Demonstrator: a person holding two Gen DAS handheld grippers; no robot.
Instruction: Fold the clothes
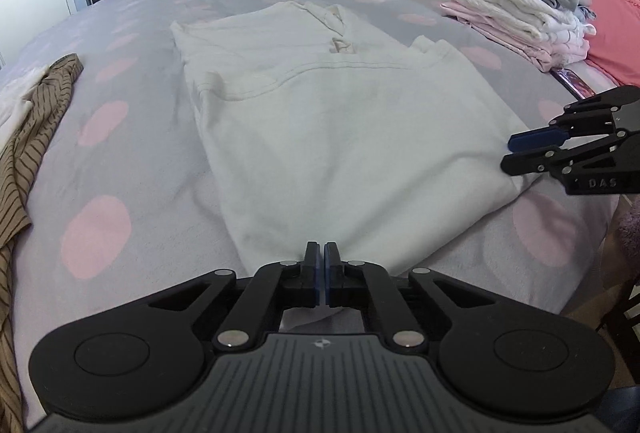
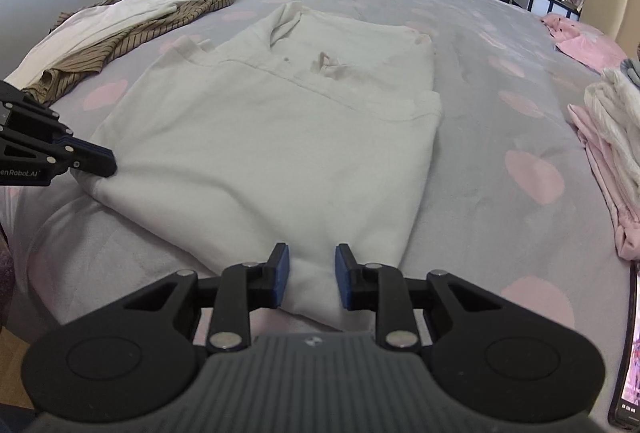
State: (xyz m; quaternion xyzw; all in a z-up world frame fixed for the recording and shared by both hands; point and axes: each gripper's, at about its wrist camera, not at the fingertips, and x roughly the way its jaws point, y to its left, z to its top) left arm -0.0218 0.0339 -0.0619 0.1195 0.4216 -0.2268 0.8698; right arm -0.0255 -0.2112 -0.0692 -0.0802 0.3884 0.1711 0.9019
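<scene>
On bed (image 1: 152, 161), grey cover with pink spots: one white garment (image 1: 320, 121), laid flat, partly folded, centre. Left tongs (image 1: 321, 273) pressed together at its near hem corner. Right tongs (image 2: 308, 275) spread, hem fabric between pads. Folded clothes stack (image 1: 520, 13) far right; striped brown garment (image 1: 32, 137) left.

Shirt (image 1: 320, 121) lies on bed (image 1: 140, 161), apparently centred.
</scene>
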